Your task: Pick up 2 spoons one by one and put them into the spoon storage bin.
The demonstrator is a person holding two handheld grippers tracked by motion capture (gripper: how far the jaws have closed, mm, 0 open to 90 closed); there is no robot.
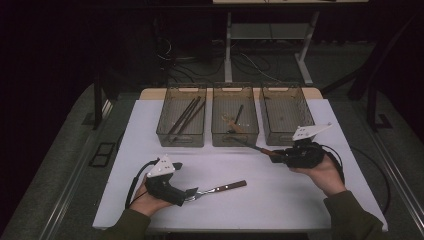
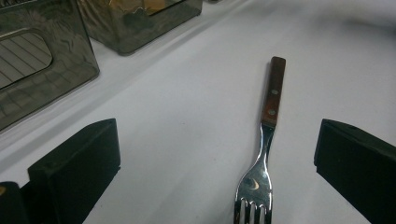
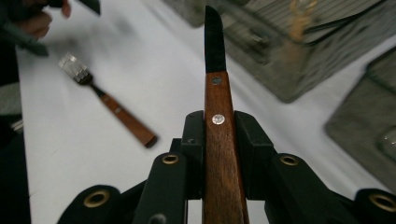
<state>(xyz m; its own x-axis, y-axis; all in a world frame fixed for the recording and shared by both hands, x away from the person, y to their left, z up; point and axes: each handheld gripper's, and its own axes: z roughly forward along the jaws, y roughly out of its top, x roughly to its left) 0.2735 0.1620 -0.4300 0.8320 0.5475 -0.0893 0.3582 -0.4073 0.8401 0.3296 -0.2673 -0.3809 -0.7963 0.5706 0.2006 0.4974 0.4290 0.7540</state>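
Wood-handled cutlery is being sorted into three smoky, see-through plastic bins with ribbed floors, set in a row at the far edge of a white table (image 1: 280,200). Judged from how things lie, the sorting is well under way. The left bin (image 1: 181,116) holds several long dark sticks, probably chopsticks. The middle bin (image 1: 235,116) holds a pale piece and a dark-handled one, too small to name. The right bin (image 1: 286,114) looks almost bare.

Two pieces remain outside the bins. The knife (image 3: 217,107), with a dark narrow blade and a riveted reddish-brown wooden handle, is clamped by its handle in the right gripper (image 1: 286,155), whose jaws press on both flat sides; its blade points toward the near wall of the middle bin. The fork (image 2: 264,149), with polished steel tines and neck and a matching two-rivet wooden handle, lies flat on the table near the front edge. The left gripper (image 1: 192,194) stands with jaws wide apart, tines between them, the pads not touching the metal.

Remaining, by this reading: deliver the knife to a bin, then grasp the fork and bin it. The smooth, thin fork neck may slip in a loose grip.
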